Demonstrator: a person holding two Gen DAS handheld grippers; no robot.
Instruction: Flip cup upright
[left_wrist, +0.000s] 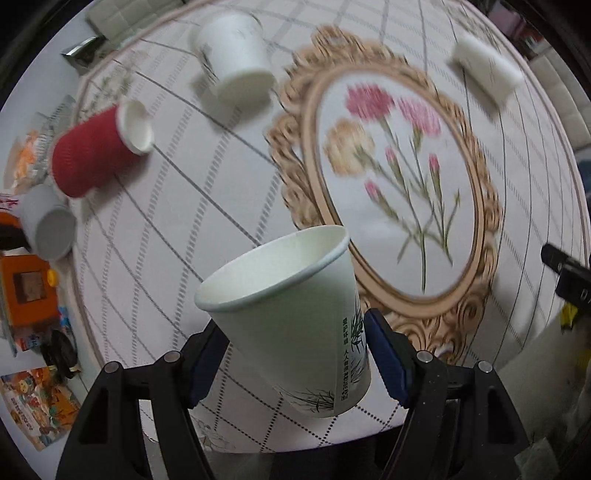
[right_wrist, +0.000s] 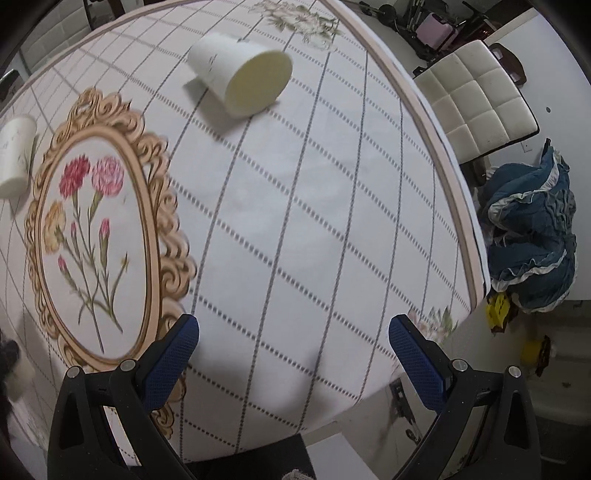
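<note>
My left gripper (left_wrist: 295, 343) is shut on a white paper cup with a green grass print (left_wrist: 295, 317). It holds the cup above the table, mouth up and tilted away to the left. My right gripper (right_wrist: 293, 339) is open and empty above the tablecloth (right_wrist: 295, 221). A white cup (right_wrist: 240, 75) lies on its side at the far side of the table, its open mouth toward the right wrist camera; it also shows in the left wrist view (left_wrist: 485, 68).
In the left wrist view, another white cup (left_wrist: 236, 59), a red ribbed cup (left_wrist: 96, 147) and a grey cup (left_wrist: 46, 221) lie on their sides at the left. A white chair (right_wrist: 480, 99) and blue cloth (right_wrist: 532, 229) sit beyond the table's right edge.
</note>
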